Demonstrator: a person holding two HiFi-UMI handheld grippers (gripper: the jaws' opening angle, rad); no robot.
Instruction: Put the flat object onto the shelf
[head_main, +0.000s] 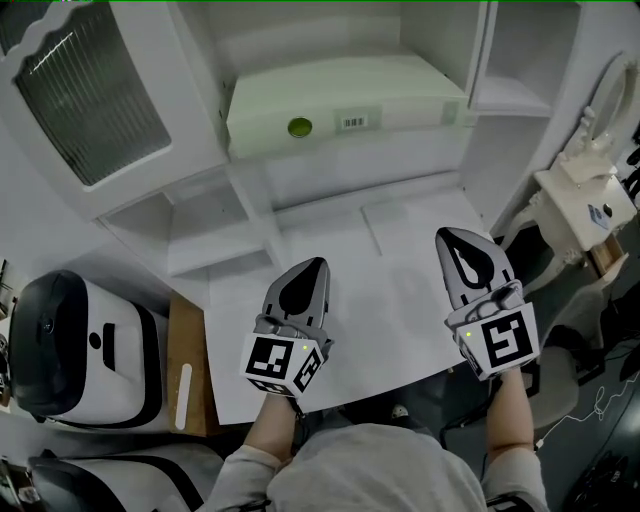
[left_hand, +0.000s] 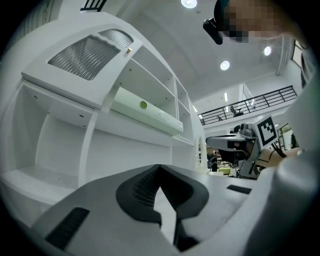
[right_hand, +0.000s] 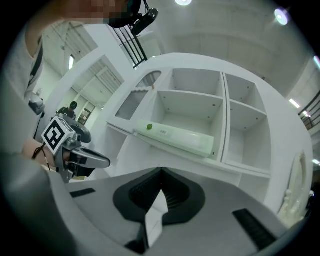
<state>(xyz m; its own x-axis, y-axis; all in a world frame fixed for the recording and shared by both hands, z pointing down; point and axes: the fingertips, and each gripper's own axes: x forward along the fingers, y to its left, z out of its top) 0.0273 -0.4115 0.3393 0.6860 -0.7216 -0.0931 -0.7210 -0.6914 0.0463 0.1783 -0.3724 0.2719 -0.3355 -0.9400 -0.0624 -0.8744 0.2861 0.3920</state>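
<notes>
Placing: done, I judge; flat object (head_main: 340, 105) lies on the shelf (head_main: 510, 95), middle compartment | left tongs (head_main: 315, 270), right tongs (head_main: 458, 250): both closed, empty, in front of the shelf | Advice: I should pull back straight, without knocking the shelf edge.

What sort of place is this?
Probably a lab or demo hall, not a home: a white shelf unit stands on a white worktable, under round ceiling lights and a black-railed upper gallery.
</notes>
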